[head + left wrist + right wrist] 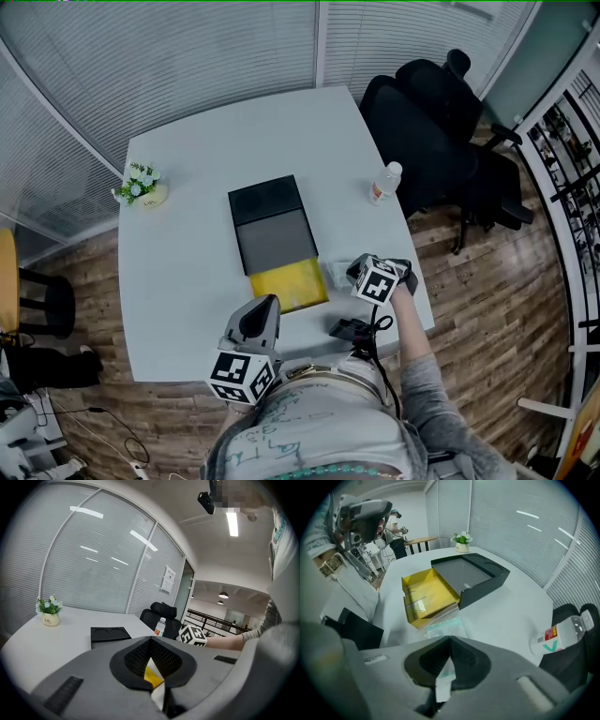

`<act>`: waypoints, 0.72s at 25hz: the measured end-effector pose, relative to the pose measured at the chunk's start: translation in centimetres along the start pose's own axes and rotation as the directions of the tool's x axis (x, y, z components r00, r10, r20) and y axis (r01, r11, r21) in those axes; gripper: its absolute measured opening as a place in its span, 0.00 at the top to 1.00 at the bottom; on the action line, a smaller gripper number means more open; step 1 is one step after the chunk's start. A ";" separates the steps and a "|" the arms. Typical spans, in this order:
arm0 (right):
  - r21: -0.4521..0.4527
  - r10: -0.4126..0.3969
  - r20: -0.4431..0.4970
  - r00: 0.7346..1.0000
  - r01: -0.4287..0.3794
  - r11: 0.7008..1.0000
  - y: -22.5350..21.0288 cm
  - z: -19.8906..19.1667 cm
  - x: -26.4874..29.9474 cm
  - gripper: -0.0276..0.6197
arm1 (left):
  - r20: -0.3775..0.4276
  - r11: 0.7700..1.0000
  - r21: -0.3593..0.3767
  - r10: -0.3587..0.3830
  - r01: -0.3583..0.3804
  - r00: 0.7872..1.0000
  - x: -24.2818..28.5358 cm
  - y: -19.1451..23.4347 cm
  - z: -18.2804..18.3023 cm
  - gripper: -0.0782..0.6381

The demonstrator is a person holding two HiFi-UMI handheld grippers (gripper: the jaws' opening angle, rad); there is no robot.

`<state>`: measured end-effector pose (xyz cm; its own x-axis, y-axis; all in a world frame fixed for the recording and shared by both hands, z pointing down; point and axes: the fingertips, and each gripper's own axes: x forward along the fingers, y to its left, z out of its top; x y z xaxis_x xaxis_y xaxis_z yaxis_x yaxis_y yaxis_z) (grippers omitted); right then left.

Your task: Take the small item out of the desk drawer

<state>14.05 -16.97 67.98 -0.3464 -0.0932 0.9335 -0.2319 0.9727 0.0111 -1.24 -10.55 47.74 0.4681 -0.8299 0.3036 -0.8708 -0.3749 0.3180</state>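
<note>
Film is what I am dealing with: the small item is a flat clear pouch [440, 626] with something pale green inside. It lies on the white surface [178, 281] just right of the open yellow drawer [436, 585], outside it. I judge it very light, limp and slick, apt to slide or fold rather than lift cleanly. The hold belongs on a free edge or corner, pinched flat, not in the middle. My right gripper [442, 679] sits low at the pouch's right end, its fingers drawn together to a thin slit with pale film showing through. Whether a corner is caught between them I cannot make out. My left gripper [157, 686] hangs over the surface's near edge, fingers closed on nothing, pointing across the drawer toward the black cabinet [108, 634].
</note>
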 end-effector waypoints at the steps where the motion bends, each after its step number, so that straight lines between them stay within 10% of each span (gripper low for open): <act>1: 0.007 0.007 -0.004 1.000 -0.007 1.000 0.0 -0.1 0.4 0.95 | -0.001 1.000 -0.001 0.000 0.000 1.000 0.0 0.0 0.0 0.90; 18: 0.043 0.034 -0.067 0.997 -0.031 0.999 0.4 -1.8 5.6 0.95 | -0.011 1.000 -0.009 0.002 -0.002 1.000 0.3 0.4 -0.1 0.90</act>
<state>13.69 -16.75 73.88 -0.2922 -0.0453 0.9553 -0.2597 0.9651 -0.0337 -1.47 -10.89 48.01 0.4679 -0.8262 0.3136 -0.8705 -0.3695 0.3252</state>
